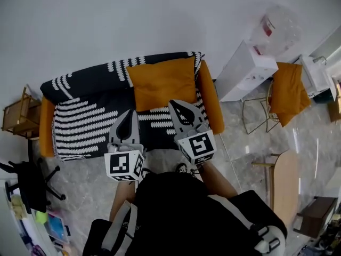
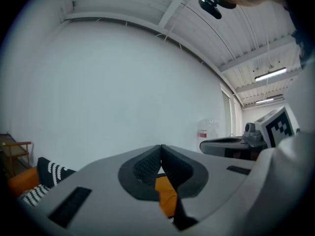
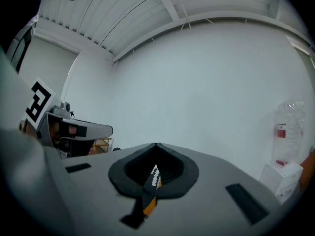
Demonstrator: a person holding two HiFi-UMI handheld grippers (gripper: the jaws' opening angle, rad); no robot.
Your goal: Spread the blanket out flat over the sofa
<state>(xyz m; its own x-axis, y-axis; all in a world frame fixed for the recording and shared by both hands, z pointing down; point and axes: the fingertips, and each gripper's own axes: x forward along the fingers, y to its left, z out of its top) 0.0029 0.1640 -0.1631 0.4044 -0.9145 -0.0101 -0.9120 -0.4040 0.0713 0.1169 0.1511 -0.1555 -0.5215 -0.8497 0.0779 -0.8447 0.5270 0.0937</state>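
Two closed w/ nothing held, L gripper, R gripper, by black-white blanket covering orange sofa, cushion on top

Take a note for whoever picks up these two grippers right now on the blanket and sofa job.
Left gripper: jaws shut, empty, held up in front of the sofa.
Right gripper: the same, jaws shut on nothing.
Blanket: draped over the sofa's back and seat, with an orange pillow lying on it.
Done: the spreading looks essentially finished.
Left: probably only a check of the front edge for folds; neither gripper touches the cloth.
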